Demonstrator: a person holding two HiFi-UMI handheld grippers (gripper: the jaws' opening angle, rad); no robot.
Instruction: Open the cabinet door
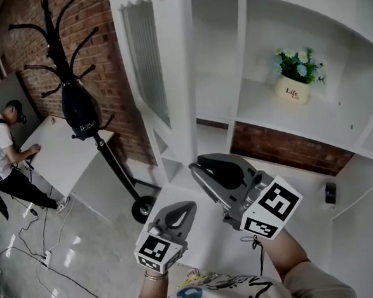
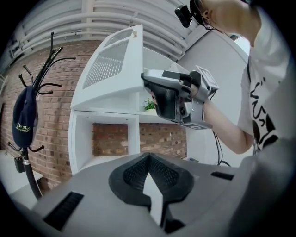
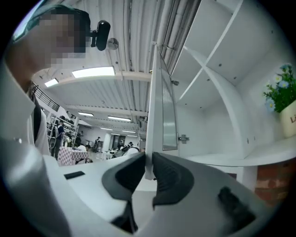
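The one cabinet door [image 1: 150,62], white with a single ribbed pane, stands swung out from the left side of the white cabinet [image 1: 247,58], its free edge turned toward the person. The right tongs [image 1: 197,167] pinch that free edge near its lower end. In the right gripper view the two dark pads press on either face of the thin panel [image 3: 158,102], which rises straight up from between them [image 3: 149,170]. The left gripper view shows the same grip from the side, with the right tongs [image 2: 146,82] level at the door's [image 2: 113,69] lower edge. The left tongs [image 1: 190,206] hang lower and to the left, apart from the door. Their tips are pressed together [image 2: 149,172] with nothing between them. Inside the cabinet, one cream pot of green and pale flowers [image 1: 294,80] sits on a shelf in the upper right compartment, and one small dark object [image 1: 330,192] lies on the lower right shelf. Left of the cabinet is a brick wall [image 1: 108,80], and in front of it one black coat stand [image 1: 54,40] carries one dark cap [image 1: 81,113]. Beyond it, one person [image 1: 5,158] bends over a white desk [image 1: 66,157].
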